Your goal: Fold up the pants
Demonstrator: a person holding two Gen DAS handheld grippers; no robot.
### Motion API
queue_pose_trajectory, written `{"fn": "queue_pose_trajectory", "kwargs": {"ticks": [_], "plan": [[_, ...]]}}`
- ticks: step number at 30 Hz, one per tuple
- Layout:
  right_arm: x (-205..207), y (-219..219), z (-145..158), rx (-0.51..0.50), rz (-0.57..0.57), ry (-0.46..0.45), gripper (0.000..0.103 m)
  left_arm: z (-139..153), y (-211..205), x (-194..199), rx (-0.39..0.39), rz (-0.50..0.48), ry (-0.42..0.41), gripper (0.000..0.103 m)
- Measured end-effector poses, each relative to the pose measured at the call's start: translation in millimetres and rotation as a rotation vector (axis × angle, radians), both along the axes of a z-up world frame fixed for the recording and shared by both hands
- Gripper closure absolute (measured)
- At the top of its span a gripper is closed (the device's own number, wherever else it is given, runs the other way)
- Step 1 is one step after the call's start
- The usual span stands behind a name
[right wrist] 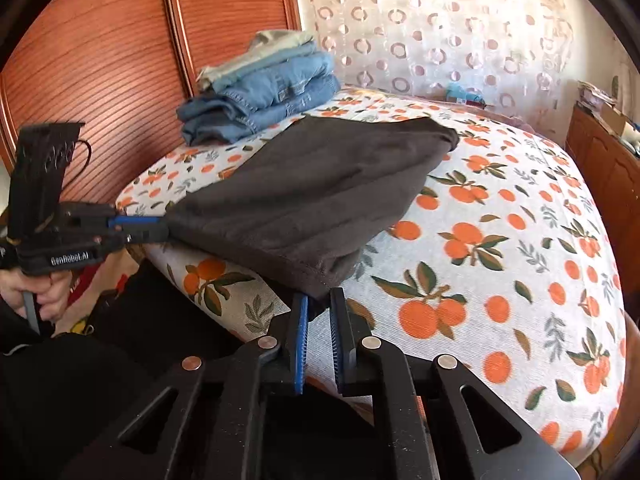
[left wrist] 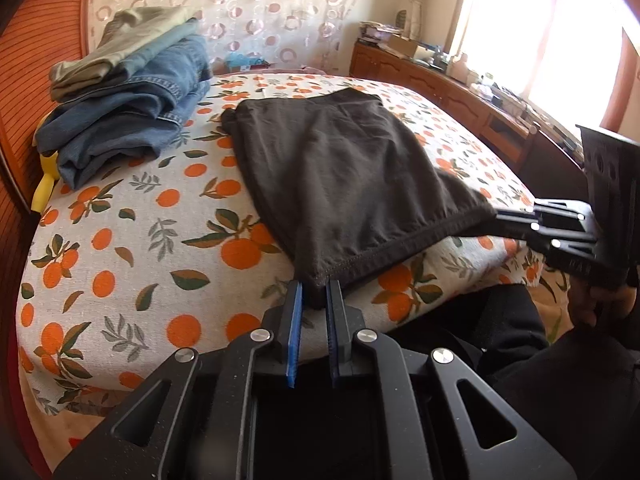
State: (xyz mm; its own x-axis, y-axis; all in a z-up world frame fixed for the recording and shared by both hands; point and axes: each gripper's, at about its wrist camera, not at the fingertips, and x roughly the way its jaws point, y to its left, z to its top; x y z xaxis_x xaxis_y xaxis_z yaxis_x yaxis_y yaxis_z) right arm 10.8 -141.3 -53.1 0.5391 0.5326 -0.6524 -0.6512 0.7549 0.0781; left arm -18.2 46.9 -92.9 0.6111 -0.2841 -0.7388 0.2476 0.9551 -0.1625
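- I see the dark brown pants lying folded on the bed, which is covered by a sheet printed with oranges and leaves; the near hem hangs at the bed's front edge.
- My left gripper is clenched on one near corner of the hem; the blue pads press on the fabric from both sides.
- My right gripper is clenched on the other near corner, dark cloth pinched between its blue-lined fingers.
- In the left wrist view the right gripper shows from the side at the hem's far end, its tips touching the cloth.
- In the right wrist view the left gripper likewise shows from the side, tips buried in the fabric edge; a hand holds its handle.
- The hem is stretched between the two grippers, slightly lifted off the sheet.
- A stack of folded clothes, blue jeans under pale green garments, sits at the far corner of the bed, apart from the pants, beside the ribbed wooden headboard.
- A wooden cabinet with clutter on top runs under the bright window.
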Motion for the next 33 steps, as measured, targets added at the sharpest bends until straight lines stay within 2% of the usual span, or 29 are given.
{"fn": "queue_pose_trajectory", "kwargs": {"ticks": [7, 12, 18, 20, 22, 25, 29, 33], "plan": [[-3.2, -4.5, -8.6, -0.017, -0.02, 0.036, 0.093, -2.9, 0.0, -1.5, -0.009, -0.005, 0.013, 0.091], [-1.9, -6.4, 0.6, -0.002, -0.017, 0.053, 0.093, 4.0, 1.5, -2.9, -0.003, 0.0, -0.001, 0.09], [-6.9, -25.3, 20.1, 0.014, -0.052, 0.005, 0.091, 17.7, 6.6, -1.3, 0.007, 0.017, -0.033, 0.069], [-8.0, -30.2, 26.0, 0.015, -0.064, -0.014, 0.09, 21.2, 9.4, 0.5, 0.005, 0.024, -0.046, 0.054], [-5.8, -32.2, 30.1, 0.014, -0.077, -0.028, 0.09, 23.5, 12.6, 4.5, 0.001, 0.029, -0.054, 0.05], [-3.6, -32.2, 34.0, 0.013, -0.091, -0.044, 0.089, 25.8, 14.6, 13.6, 0.013, 0.041, -0.064, 0.035], [3.5, -25.6, 35.0, 0.03, -0.084, -0.06, 0.072, 26.2, 13.8, 32.5, 0.015, 0.041, -0.072, 0.03], [16.9, -11.2, 28.1, 0.021, -0.079, -0.076, 0.064, 27.3, 8.5, 56.8, 0.038, 0.028, -0.094, 0.03]]}}
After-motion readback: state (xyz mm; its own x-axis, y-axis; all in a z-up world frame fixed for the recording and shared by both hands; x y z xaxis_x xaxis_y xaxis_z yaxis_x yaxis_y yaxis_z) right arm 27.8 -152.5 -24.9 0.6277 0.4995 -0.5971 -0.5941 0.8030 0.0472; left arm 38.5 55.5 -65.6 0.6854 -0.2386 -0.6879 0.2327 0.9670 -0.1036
